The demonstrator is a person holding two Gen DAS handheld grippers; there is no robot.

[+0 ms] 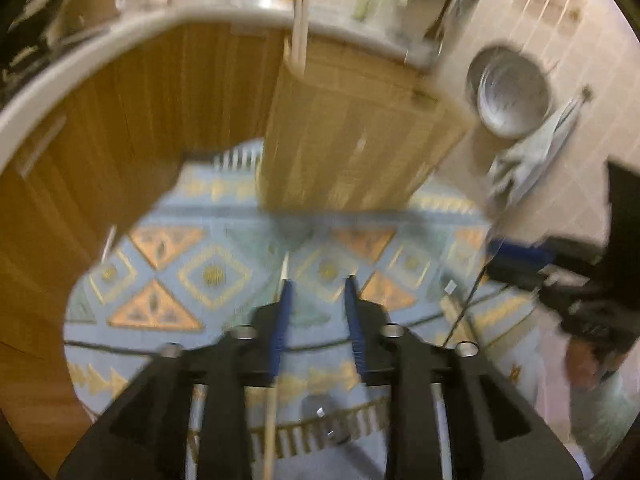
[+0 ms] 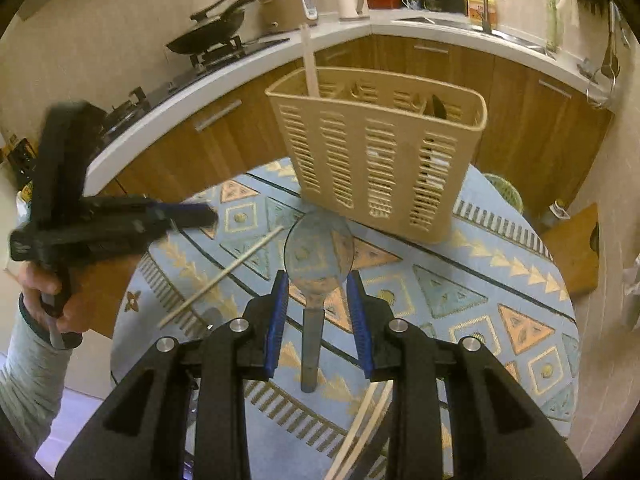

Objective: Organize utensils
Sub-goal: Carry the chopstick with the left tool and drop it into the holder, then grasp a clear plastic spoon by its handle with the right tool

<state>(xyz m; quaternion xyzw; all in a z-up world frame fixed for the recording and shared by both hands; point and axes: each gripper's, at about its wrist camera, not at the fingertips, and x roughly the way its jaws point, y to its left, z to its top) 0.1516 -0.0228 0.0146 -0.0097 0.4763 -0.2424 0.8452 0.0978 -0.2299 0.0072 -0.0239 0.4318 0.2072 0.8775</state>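
- R gripper hangs over the grey see-through spoon, which lies flat on the patterned tablecloth. The bowl points to the caddy and the handle runs back btw the blue pads.
- R fingers are at a narrow-to-middling gap, clearly wider than the handle. The pads don't touch it, so nothing is gripped.
- L gripper is also parted and empty. One chopstick lies on the cloth beneath it, just beside the L pad in its own view, which is blurred.
- The beige slotted caddy stands upright on the cloth just beyond the spoon, w/ a wooden stick already upright in its far-left compartment and sth dark in the right one.
- Spare chopsticks lie near the R gripper's base.
- Our read: the spoon is the next pick. We should come down w/ the pads either side of the handle, not the wide bowl, and clamp near the neck so it won't swing.
- It's thin, flat and prob. slippery, so we get the pad tips right to the cloth before closing.
- We then lift clear of the caddy rim, tip it handle-down or bowl-down over a free compartment, and let go only once it's well inside.
- We keep the L gripper off to the side so the two don't clash over the caddy.
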